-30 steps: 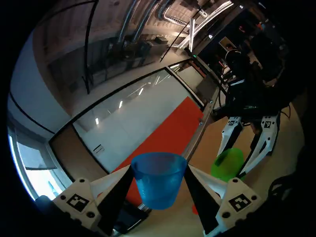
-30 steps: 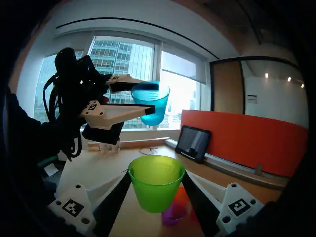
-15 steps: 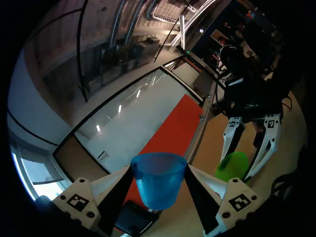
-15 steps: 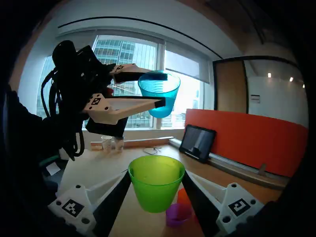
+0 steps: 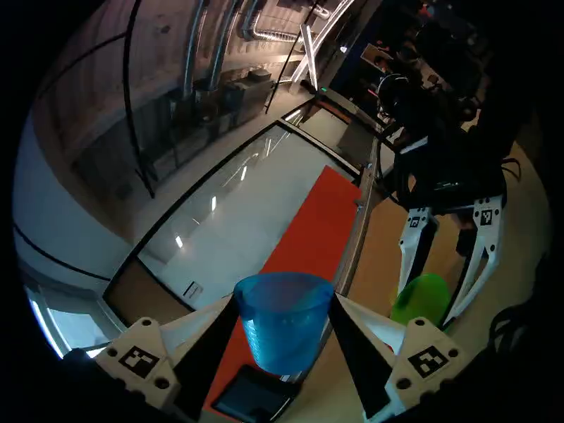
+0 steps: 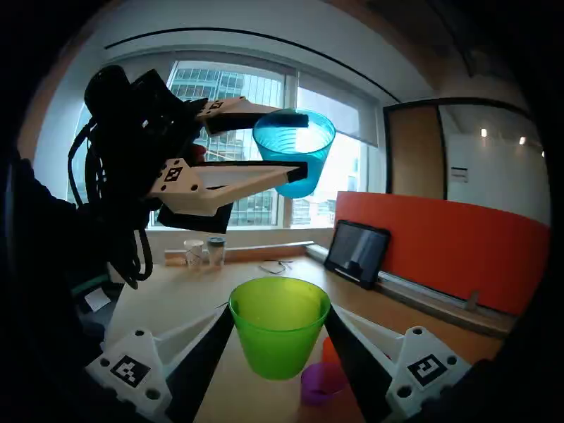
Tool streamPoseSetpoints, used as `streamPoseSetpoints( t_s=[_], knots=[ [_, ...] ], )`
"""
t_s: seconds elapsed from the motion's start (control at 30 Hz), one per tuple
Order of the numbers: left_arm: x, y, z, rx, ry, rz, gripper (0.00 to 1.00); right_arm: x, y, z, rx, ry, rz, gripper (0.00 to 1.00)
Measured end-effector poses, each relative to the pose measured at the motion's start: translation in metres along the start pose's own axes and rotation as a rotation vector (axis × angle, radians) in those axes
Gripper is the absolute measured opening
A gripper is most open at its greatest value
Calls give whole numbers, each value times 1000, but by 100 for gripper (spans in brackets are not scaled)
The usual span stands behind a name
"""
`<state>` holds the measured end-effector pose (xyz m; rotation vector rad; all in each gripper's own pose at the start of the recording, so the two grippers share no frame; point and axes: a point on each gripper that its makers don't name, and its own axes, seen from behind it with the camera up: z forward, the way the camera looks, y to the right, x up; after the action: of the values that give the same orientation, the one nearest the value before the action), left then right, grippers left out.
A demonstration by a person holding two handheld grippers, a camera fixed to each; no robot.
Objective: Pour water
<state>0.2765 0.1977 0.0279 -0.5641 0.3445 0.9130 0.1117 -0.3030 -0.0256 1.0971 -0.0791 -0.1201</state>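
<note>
My left gripper [image 5: 283, 331] is shut on a blue translucent cup [image 5: 283, 330], held up in the air. In the right gripper view that same blue cup [image 6: 295, 151] hangs high at centre, above and behind the green cup, between the left gripper's white fingers [image 6: 233, 176]. My right gripper [image 6: 279, 338] is shut on a green cup [image 6: 279, 326], upright over the wooden table [image 6: 176, 296]. In the left gripper view the green cup [image 5: 421, 299] sits at lower right between the right gripper's fingers [image 5: 412, 243]. Whether either cup holds water I cannot tell.
A purple cup [image 6: 321, 381] and an orange cup [image 6: 330, 349] stand on the table below the green cup. A tablet [image 6: 358, 251] leans by an orange partition [image 6: 451, 243]. Two small cups [image 6: 203, 250] stand near the window. A person's dark sleeve [image 6: 49, 233] is at left.
The left gripper has carried the blue cup higher and rightward in the right gripper view, closer over the green cup, and its camera has rolled further. The green cup stays put.
</note>
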Motion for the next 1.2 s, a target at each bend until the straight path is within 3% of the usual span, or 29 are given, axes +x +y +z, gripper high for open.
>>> streamPoseSetpoints(
  t_s=[0.3, 1.2],
  knots=[
    [9, 1, 1, 2, 5, 66, 86, -3, 1, 1, -1, -4, 6, 91],
    [17, -4, 1, 23, 23, 184, 86, -1, 2, -2, -4, -5, 1, 91]
  ],
)
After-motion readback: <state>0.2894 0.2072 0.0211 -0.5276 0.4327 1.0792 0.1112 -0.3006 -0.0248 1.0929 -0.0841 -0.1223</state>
